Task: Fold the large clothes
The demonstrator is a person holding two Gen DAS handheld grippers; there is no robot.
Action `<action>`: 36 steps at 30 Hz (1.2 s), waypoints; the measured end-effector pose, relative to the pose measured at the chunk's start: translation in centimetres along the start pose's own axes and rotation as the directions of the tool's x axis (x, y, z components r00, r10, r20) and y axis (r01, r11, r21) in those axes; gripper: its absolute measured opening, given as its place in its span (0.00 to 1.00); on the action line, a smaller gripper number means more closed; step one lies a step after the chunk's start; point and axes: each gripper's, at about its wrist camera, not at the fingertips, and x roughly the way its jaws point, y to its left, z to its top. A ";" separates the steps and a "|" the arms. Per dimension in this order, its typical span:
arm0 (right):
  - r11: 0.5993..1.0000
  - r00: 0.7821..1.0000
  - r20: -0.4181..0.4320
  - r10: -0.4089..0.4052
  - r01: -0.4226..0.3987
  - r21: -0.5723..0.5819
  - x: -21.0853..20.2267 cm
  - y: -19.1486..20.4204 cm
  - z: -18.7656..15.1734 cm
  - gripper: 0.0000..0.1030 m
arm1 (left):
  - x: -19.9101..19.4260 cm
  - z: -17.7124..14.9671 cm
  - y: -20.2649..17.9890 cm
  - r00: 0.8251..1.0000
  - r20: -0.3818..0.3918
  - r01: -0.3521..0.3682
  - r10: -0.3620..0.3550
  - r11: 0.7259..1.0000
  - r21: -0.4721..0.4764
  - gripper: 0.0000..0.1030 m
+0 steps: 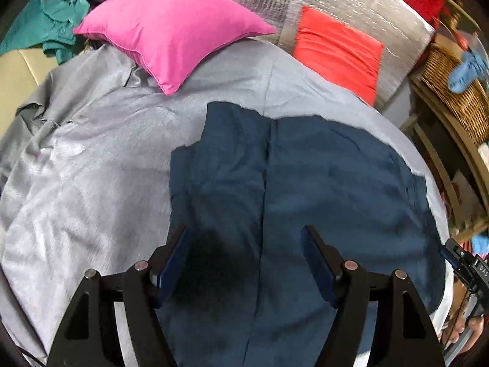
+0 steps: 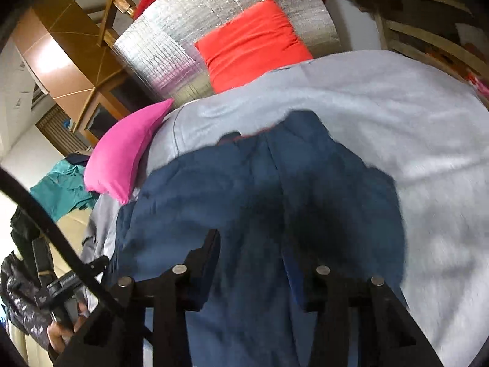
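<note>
Left wrist view: the left gripper [image 1: 246,263] hangs over the navy garment [image 1: 290,198] with its jaws wide apart and nothing between them. The garment lies flat on the grey bedspread [image 1: 107,168], towards the right side. A pink pillow [image 1: 171,36] and a red pillow [image 1: 339,52] sit at the far end.

Right wrist view: the right gripper [image 2: 259,263] hovers above the same garment [image 2: 244,189], jaws parted and nothing gripped, though it's blurry. The person's hand [image 2: 62,333] shows at the near left.
</note>
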 end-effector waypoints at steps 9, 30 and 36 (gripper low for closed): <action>0.995 0.992 -0.094 -0.087 0.081 -0.065 0.7 -0.7 -5.0 0.43 | 1.1 -5.6 0.7 0.992 -0.034 -0.124 0.125 0.991 0.045 0.89; 0.954 0.995 -0.095 -0.004 0.033 0.299 -2.6 -10.0 -4.3 0.68 | 0.2 -6.6 8.4 0.983 -0.114 0.114 -0.144 0.965 -0.237 0.91; 0.975 0.998 -0.049 0.036 -0.024 0.222 -2.5 -8.0 -4.5 0.41 | 1.8 -5.9 8.1 0.981 -0.114 0.124 -0.156 0.961 -0.247 0.86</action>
